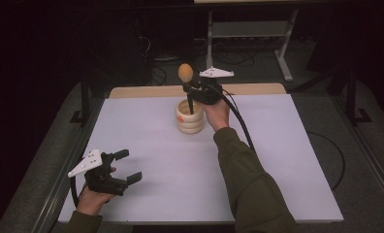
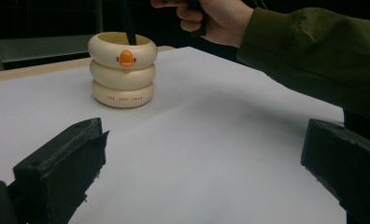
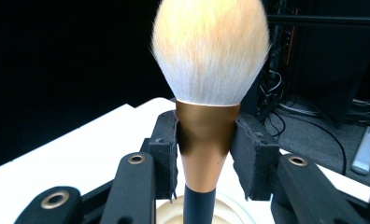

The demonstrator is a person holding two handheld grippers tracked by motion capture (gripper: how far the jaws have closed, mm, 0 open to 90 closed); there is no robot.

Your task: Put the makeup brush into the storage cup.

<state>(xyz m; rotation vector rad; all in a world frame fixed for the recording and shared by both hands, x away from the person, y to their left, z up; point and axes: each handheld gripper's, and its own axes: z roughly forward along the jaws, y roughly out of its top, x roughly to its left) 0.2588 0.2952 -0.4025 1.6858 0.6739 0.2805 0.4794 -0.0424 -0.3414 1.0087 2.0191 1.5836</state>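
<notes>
From above, the right claw clamps a makeup brush upright, its handle dipping into a cream ringed holder at the far middle of the white desk. The left claw gapes wide, gripping nothing, with the holder ahead. The right claw's pads pinch the copper ferrule; a tilted handle could catch the rim and tip the holder.

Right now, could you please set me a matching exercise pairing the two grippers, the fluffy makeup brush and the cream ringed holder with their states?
Things:
1. left gripper
2. right gripper
3. fluffy makeup brush with copper collar and black handle
4. cream three-ringed holder with an orange duck bill

States:
A. upright, handle end in the holder
B. jaws open, nothing between
C. stands on the white table
D. clamped on the brush collar

Pairs: 1-B, 2-D, 3-A, 4-C
</notes>
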